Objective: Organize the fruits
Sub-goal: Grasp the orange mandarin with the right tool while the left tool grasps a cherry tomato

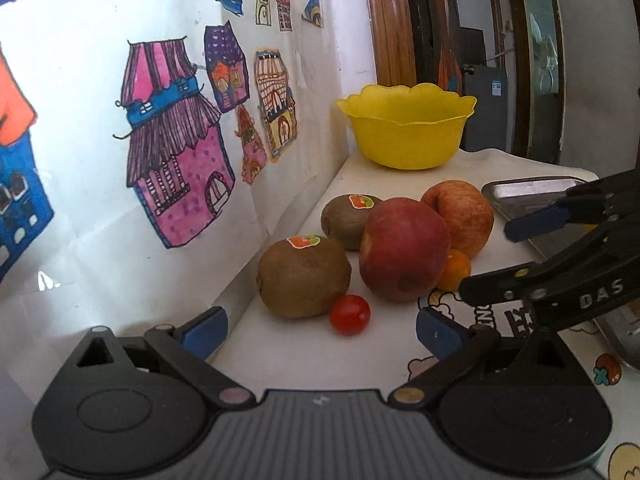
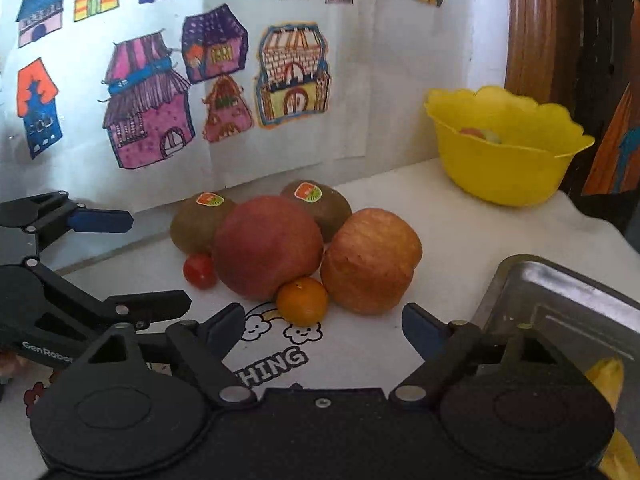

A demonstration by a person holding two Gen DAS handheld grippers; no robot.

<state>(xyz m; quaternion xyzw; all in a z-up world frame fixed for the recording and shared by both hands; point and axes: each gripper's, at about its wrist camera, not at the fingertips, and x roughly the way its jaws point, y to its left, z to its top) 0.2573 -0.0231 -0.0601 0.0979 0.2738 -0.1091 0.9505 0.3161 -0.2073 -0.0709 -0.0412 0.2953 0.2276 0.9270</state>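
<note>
Sitting on the white worktop [image 2: 460, 240], pretty much everything clusters around the dark red apple [image 2: 267, 246], so that's my landmark. Biggest thing first: the yellow bowl [image 2: 506, 168] stands well behind and right of that apple, with something reddish inside that I can't make out. A metal tray [image 2: 560, 292] lies off to its right, nearer the cameras. The paler apple [image 2: 370, 260] touches its right side. Two stickered kiwis sit behind it, the left kiwi [image 2: 196, 222] and the right kiwi [image 2: 318, 204], both pressed close. A small orange [image 2: 302, 300] is tucked at the front between the two apples, and a cherry tomato [image 2: 200, 270] sits just to the left. Both claws hover in front of the apple: left claw [image 1: 320, 330] spread apart and empty, right claw [image 2: 324, 326] likewise wide and holding nothing.
</note>
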